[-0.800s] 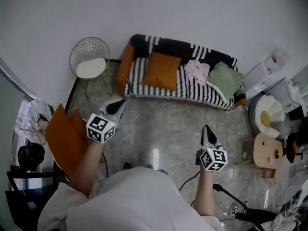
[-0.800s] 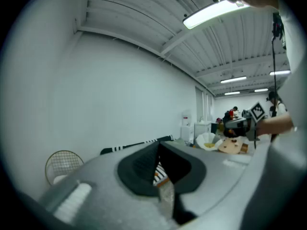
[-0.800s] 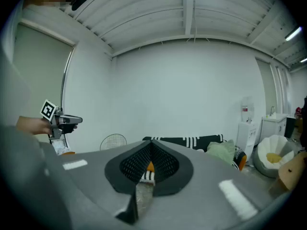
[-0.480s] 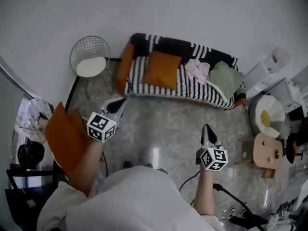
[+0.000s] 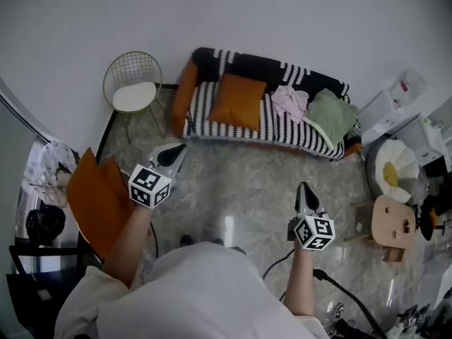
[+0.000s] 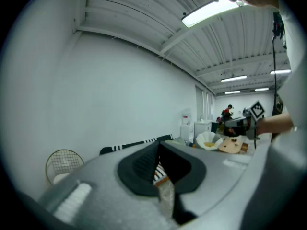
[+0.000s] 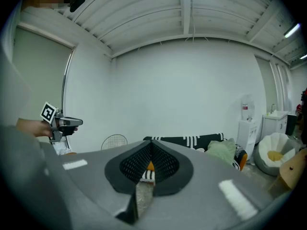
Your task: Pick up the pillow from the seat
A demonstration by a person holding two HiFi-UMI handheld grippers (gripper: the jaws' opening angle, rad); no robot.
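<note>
White cloth of the person's top (image 5: 194,288) fills the near edge, with two bare forearms reaching forward from it. Each hand holds a grey plastic gripper capped by a cube of black-and-white square markers. The left gripper (image 5: 171,157) has its tapered jaws pressed fully together, with nothing between them. The right gripper (image 5: 304,191) is the same: jaws closed tip to tip and empty. Both hang in the air over a glossy, grey-marbled floor (image 5: 240,182), well apart from each other and from the sofa. Beyond them stands a long sofa (image 5: 282,131) in black-and-white knitted stripes, with orange padded ends. The pillow (image 5: 238,103), a plump orange square of smooth fabric, leans tilted on the seat near the sofa's left end, untouched. Further right on the seat lie a crumpled pink cloth (image 5: 290,104) and a soft green cloth (image 5: 330,117). Left of the sofa stands a round wire chair (image 5: 132,83) with a white seat pad. Behind everything is a plain white wall (image 5: 247,13).
</note>
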